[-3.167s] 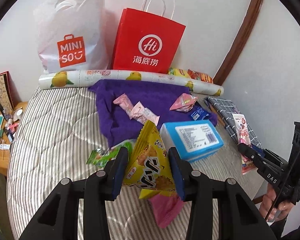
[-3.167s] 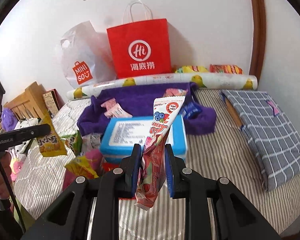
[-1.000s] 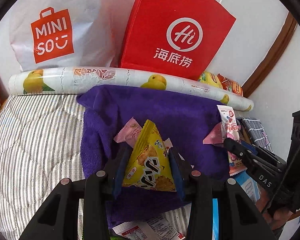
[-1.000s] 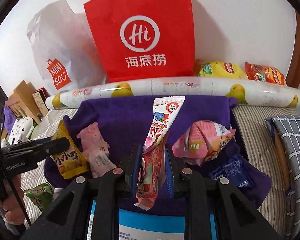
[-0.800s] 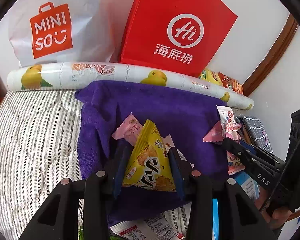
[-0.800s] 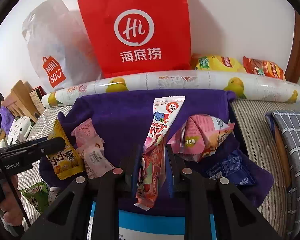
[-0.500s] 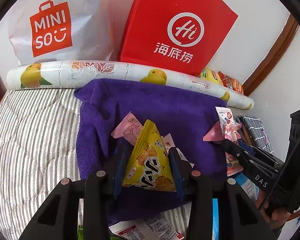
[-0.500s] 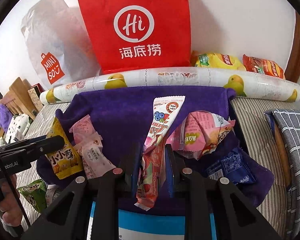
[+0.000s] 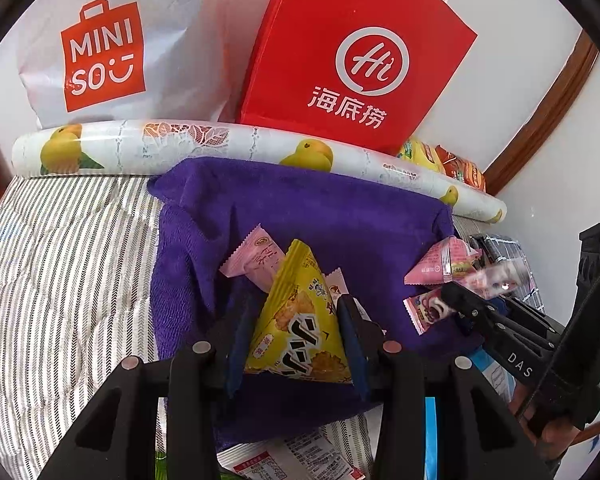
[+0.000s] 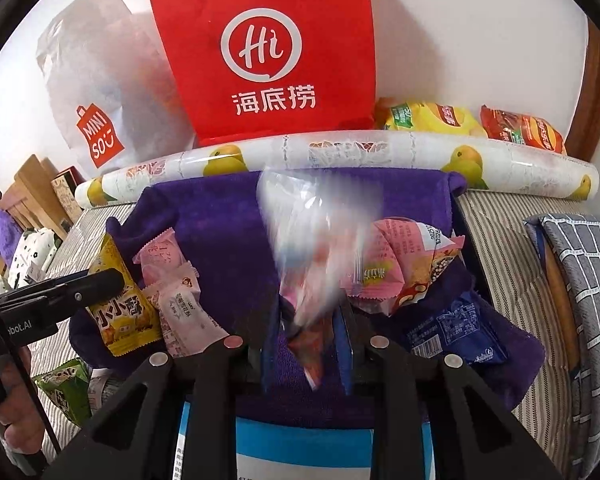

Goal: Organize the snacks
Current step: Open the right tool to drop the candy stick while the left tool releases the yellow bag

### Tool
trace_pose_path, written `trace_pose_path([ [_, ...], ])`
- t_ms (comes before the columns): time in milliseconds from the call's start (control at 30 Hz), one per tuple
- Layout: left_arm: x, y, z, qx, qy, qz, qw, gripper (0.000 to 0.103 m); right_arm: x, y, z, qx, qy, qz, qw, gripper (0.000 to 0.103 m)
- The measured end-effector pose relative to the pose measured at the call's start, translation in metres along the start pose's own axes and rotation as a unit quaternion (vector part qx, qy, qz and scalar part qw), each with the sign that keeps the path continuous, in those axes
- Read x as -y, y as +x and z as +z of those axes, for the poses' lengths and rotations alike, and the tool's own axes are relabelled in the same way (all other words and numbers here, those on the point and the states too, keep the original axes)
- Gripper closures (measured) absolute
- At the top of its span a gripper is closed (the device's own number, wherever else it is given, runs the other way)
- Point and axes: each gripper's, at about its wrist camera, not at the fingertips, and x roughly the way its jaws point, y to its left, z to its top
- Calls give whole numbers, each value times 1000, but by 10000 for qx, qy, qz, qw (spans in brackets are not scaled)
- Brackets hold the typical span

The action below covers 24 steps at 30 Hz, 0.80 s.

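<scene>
Left gripper (image 9: 296,340) is clamped on a yellow triangular snack bag (image 9: 298,332), holding it upright over the purple towel (image 9: 320,216) spread on the striped bed (image 9: 60,272). Right gripper (image 10: 306,344) is opening its jaws, and the long pink candy pouch (image 10: 316,256) between them is motion-blurred, its lower tip between the blue pads. On the towel lie small pink wrapped snacks (image 10: 172,276), a larger pink packet (image 10: 404,268) and a blue packet (image 10: 460,332). Behind the towel sit a lemon-print roll (image 9: 220,144), a red paper bag (image 9: 352,60) and a white Miniso bag (image 9: 112,48).
</scene>
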Motion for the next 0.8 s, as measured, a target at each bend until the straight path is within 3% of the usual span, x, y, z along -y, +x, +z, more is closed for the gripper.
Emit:
trace_pose_path([
  [133,0,-4,0,71,-31,-76,9999,63,-1,-4,0,69,-47,-37,10000,74],
  [400,6,-14,0,321,7,-183,9993,61,0,-17,3,398,-3,53,9992,60],
  [567,7,-19,1,393,-22,-248,9989,46,3,-25,5,621,34,-30,9981,56],
  [800,8,-20,1,392,-39,-293,9988,44,16,-33,7,835,281,67,9961,54],
])
